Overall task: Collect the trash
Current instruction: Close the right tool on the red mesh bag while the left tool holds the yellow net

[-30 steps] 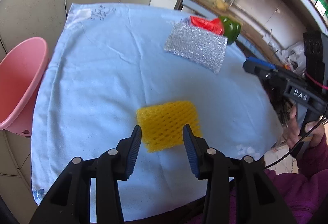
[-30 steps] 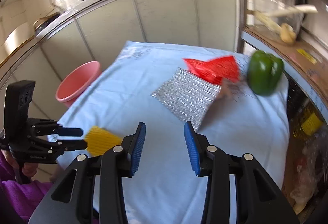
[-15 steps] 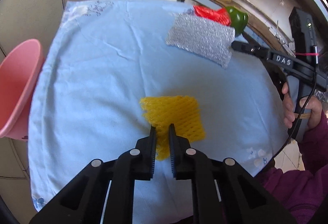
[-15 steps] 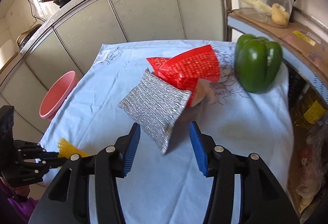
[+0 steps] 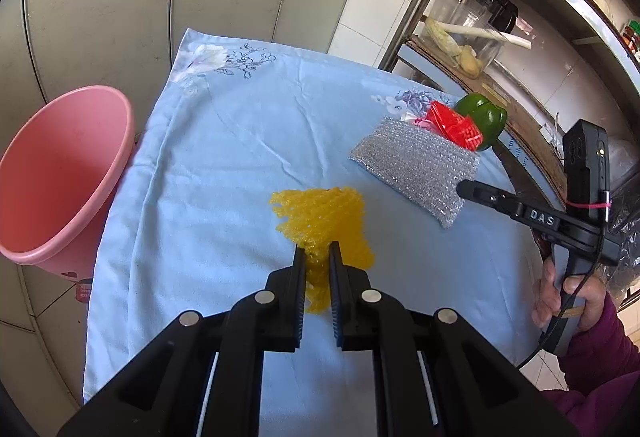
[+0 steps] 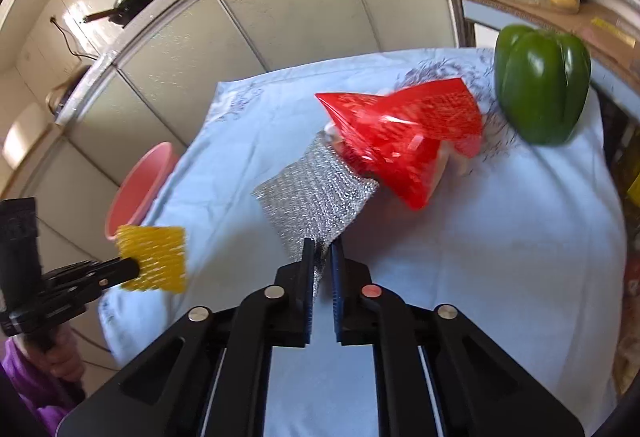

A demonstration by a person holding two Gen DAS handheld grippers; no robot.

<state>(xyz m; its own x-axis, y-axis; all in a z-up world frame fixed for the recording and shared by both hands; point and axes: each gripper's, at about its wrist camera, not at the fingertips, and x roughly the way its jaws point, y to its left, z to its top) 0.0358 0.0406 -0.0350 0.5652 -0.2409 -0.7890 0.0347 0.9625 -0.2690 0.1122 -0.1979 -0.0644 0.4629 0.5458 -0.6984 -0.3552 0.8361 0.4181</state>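
My left gripper (image 5: pixel 316 249) is shut on a yellow foam net (image 5: pixel 324 221) and holds it lifted off the blue tablecloth (image 5: pixel 224 157); the net also shows in the right wrist view (image 6: pixel 154 257). My right gripper (image 6: pixel 322 247) is shut on the near corner of a silver bubble-wrap pouch (image 6: pixel 316 197), which still rests on the cloth. That pouch also shows in the left wrist view (image 5: pixel 416 167). A red plastic wrapper (image 6: pixel 400 133) lies against the pouch's far end.
A pink bucket (image 5: pixel 56 173) stands off the table's left edge; it also shows in the right wrist view (image 6: pixel 140 185). A green bell pepper (image 6: pixel 540 85) sits at the table's far right corner. Grey cabinets stand behind, a shelf rack to the right.
My left gripper closed on the yellow net and lifted it. My right gripper moved forward to the silver pouch and closed on its near corner.
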